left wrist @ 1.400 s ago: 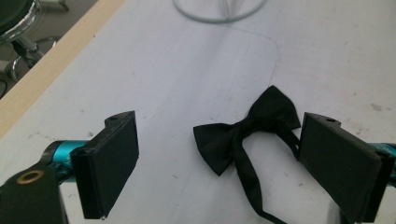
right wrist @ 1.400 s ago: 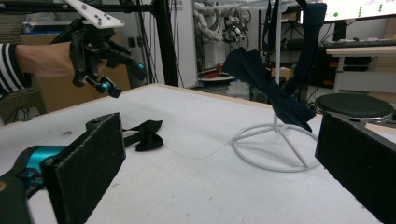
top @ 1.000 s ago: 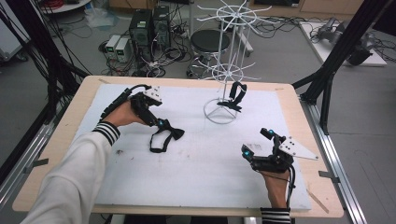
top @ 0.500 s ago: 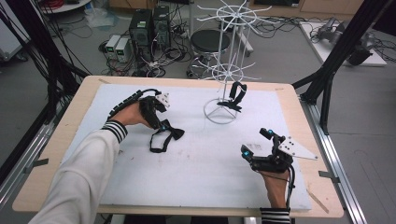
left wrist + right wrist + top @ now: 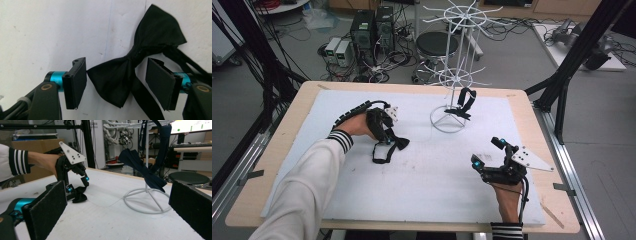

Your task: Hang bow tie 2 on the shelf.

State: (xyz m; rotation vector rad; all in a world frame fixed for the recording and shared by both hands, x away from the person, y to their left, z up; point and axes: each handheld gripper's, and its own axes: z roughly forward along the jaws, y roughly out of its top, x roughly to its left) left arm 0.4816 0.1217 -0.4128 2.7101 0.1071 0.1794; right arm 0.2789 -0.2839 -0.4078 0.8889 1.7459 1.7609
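**Left gripper down over the bow tie, jaws closing in**

Your left gripper (image 5: pixel 384 136) sits over the black bow tie (image 5: pixel 388 148) on the white mat (image 5: pixel 427 175), left of centre. Against the frame a second back it has dropped lower and shifted slightly to the right, onto the tie. Its jaws have just been closing. In the left gripper view one wing and the knot of the bow tie (image 5: pixel 130 67) lie between the pads; the left pad looks to be just meeting the edge of the fabric, though whether it truly touches is hard to judge, and the right pad stands clear of the fabric. So: jaws half closed, tie between them, not yet pinched. The strap trails off toward the near side of the mat.

Your right gripper (image 5: pixel 492 153) rests at the near right of the mat, where it was before, jaws spread wide with nothing between them. Its own view looks across the table at your left hand (image 5: pixel 47 161) and the tie.

The white wire stand (image 5: pixel 452 100) is at the far middle of the mat, unchanged, with a second dark tie (image 5: pixel 464 102) hanging on it. The tie on the mat lies well apart from the stand's ring base.
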